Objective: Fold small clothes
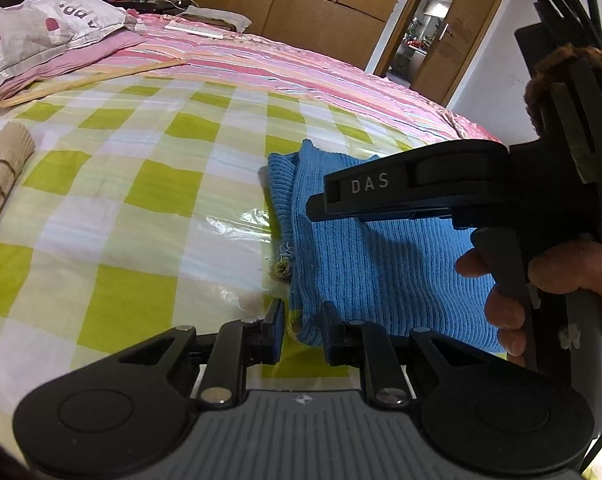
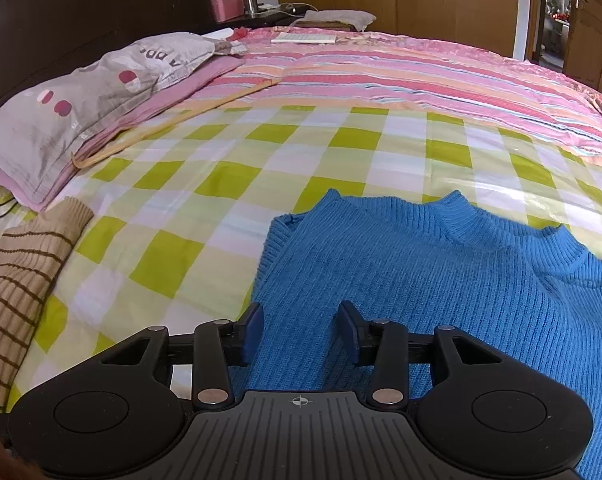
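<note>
Working on the bed (image 2: 261, 152), we clamp the left gripper (image 1: 299, 330) on the sweater's (image 2: 441, 280) near corner while the right gripper (image 2: 299, 332) hovers parted over its left edge.

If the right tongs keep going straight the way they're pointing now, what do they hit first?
Most likely the blue sweater. The right tongs stand open and angle down over its ribbed knit, with nothing between the pads. Beyond it lies the checked bedspread, but the sweater looks nearest, though depth is hard to judge.
</note>
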The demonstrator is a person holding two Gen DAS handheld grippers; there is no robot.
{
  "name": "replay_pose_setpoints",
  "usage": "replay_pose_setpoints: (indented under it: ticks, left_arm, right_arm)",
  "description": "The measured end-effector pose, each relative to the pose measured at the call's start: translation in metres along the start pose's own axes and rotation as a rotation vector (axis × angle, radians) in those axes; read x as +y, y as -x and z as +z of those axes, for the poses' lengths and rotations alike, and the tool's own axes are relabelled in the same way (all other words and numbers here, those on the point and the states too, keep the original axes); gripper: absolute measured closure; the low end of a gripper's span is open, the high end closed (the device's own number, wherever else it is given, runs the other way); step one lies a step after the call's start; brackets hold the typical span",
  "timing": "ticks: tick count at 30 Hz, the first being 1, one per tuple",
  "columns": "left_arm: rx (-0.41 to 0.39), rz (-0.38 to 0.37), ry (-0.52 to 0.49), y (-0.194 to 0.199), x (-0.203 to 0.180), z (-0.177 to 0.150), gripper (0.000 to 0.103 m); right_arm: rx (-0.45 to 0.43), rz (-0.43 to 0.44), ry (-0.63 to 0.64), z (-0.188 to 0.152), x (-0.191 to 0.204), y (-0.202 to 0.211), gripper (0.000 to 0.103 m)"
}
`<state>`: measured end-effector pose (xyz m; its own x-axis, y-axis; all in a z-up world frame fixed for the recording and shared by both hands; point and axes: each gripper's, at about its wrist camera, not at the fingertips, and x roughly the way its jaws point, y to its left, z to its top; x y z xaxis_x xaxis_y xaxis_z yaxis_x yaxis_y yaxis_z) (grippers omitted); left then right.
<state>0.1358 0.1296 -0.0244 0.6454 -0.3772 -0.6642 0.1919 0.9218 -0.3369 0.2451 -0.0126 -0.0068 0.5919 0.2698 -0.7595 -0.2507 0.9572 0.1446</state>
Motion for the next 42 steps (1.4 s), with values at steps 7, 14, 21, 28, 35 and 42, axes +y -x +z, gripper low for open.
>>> replay_pose_setpoints:
  ticks: [7,14,21,28,35,42]
  left_arm:
    - [0.004,-0.006,0.003,0.0,0.0,0.0,0.078]
    - [0.014,-0.017,0.006,-0.002,0.001,-0.001,0.078]
    - [0.018,-0.024,0.008,-0.002,0.001,-0.002,0.078]
    - [0.025,-0.032,0.012,-0.004,0.002,-0.002,0.078]
    - [0.025,-0.031,0.013,-0.004,0.001,-0.002,0.078]
    - [0.028,-0.029,0.001,-0.005,-0.001,-0.003,0.078]
  right_arm:
    - [0.007,0.0,0.014,0.001,0.005,-0.002,0.057]
    - [0.015,-0.001,0.029,0.004,0.009,-0.004,0.053]
    - [0.024,-0.002,0.015,0.008,0.01,-0.009,0.051]
    - [0.031,-0.013,0.034,0.013,0.02,-0.018,0.048]
    - [0.021,0.001,0.035,0.011,0.023,-0.018,0.048]
    - [0.022,0.01,0.048,0.011,0.03,-0.02,0.047]
